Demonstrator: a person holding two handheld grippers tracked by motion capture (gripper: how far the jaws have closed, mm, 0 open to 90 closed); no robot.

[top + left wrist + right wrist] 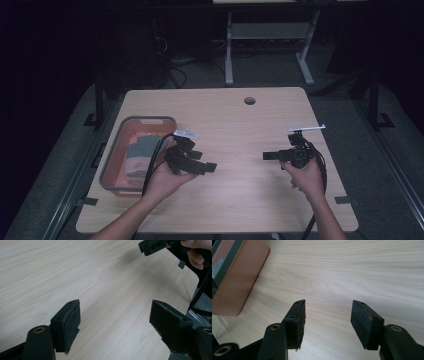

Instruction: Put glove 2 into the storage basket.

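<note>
**Grippers held apart over the table, both empty**

Hands hold a gripper each above the light wooden table, with bare tabletop between them. The pink basin with its grey rim serves as the landmark: it sits at the table's left edge, and folded cloth pieces in grey-green and pink lie inside it.

The left gripper is just beside the basin's right wall, pointing away from it toward the middle of the table. Its hand comes up from the bottom edge, close to the basin's near right corner. In the left gripper view the two black jaws stand wide apart with only wood grain between their pads; nothing is gripped, and the jaws are released.

The right gripper is well apart from the basin, on the far side of the table from it, and points back toward it. The right hand grips its handle, with the cable trailing down past the wrist. In the right gripper view the jaws are likewise spread and empty, hanging over bare table, with the basin's pink side showing at the upper left, well beyond them.

The left gripper view also catches the right gripper farther off, at its upper right.
</note>
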